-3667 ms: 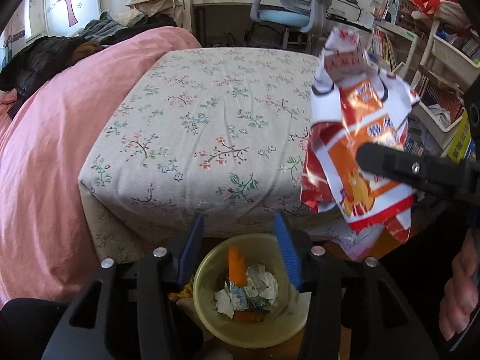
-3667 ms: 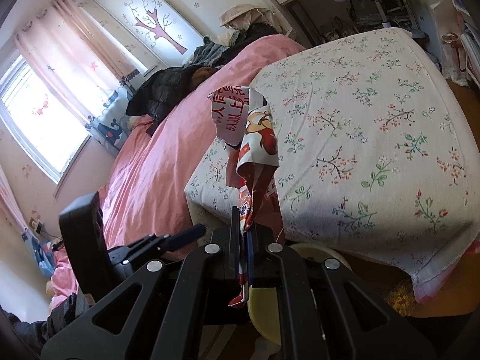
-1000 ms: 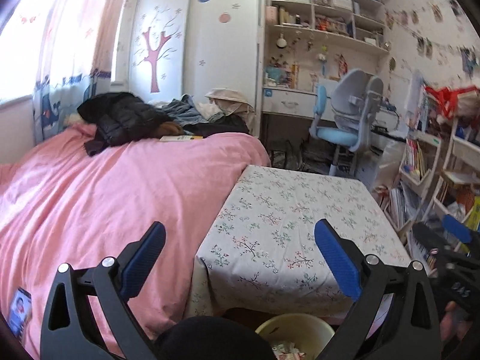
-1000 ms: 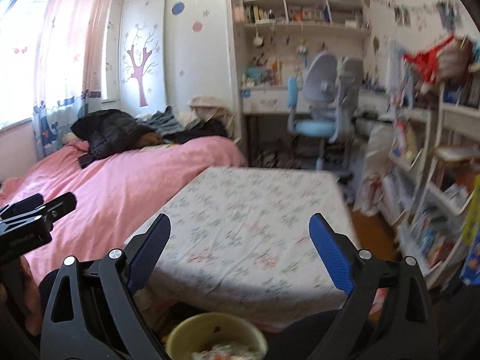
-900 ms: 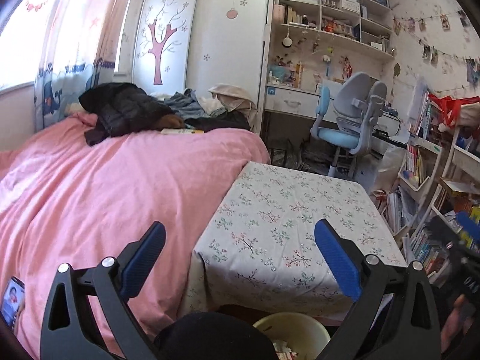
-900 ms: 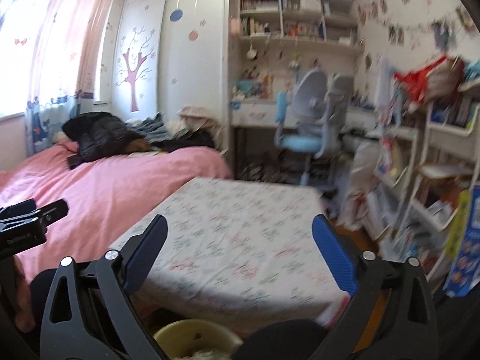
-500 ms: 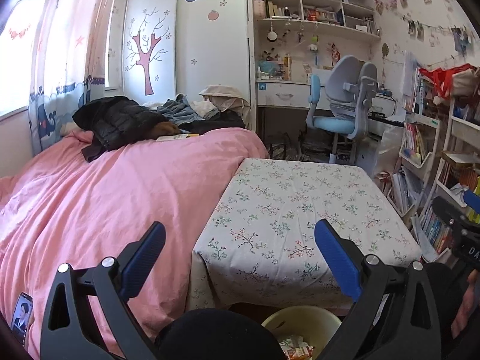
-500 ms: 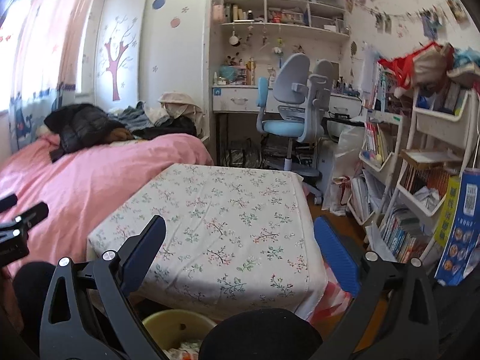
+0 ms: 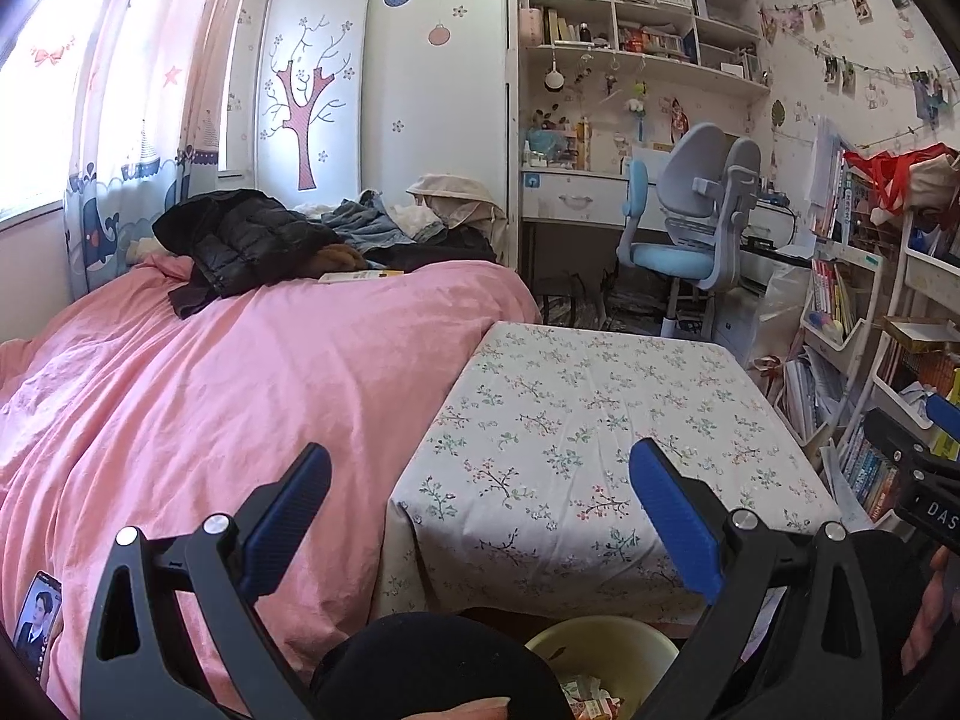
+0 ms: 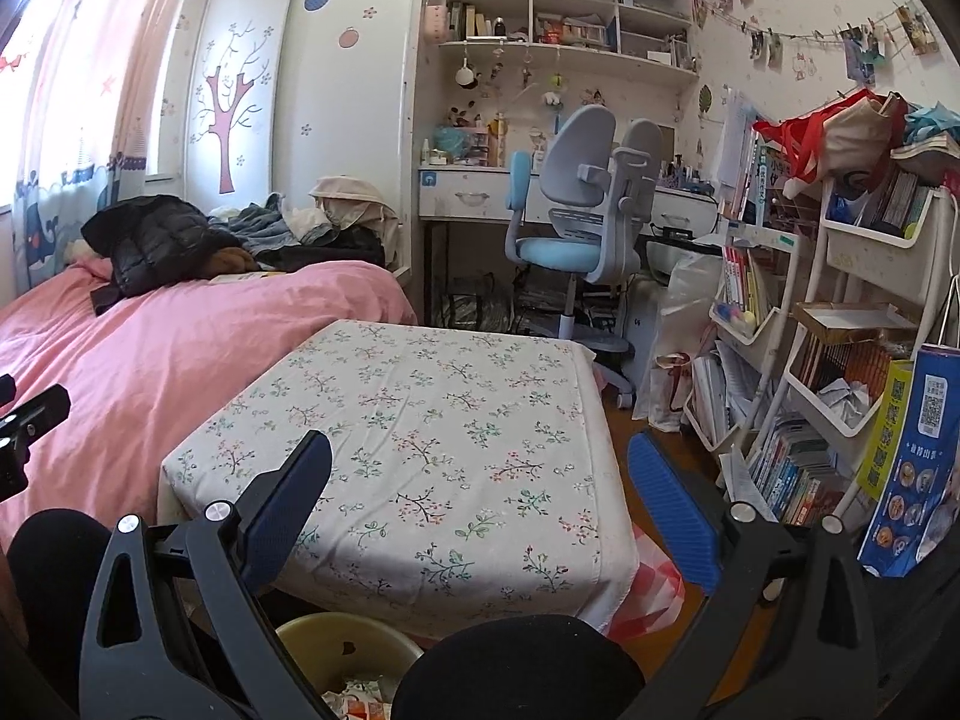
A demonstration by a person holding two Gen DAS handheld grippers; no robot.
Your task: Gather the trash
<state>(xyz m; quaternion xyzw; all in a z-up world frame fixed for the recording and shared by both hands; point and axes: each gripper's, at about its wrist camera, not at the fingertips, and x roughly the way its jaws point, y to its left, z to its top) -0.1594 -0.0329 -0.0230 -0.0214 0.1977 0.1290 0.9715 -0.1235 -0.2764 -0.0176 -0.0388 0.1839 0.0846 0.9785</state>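
Note:
My left gripper is wide open and empty, raised and facing across the room. My right gripper is also wide open and empty, held level beside it. A yellow trash bin with wrappers and crumpled paper inside sits low between my knees, at the bottom edge of both views; in the right wrist view the bin is partly hidden by my knee. The floral-covered table in front carries no trash that I can see.
A pink bed with a black jacket lies to the left. A blue desk chair and desk stand at the back. Crowded white bookshelves stand on the right. A phone lies on the bed's near edge.
The snack wrapper held in my right gripper earlier is gone from it. Both grippers have opened wide and lifted from the bin to face the room; in the last second both views shifted slightly.

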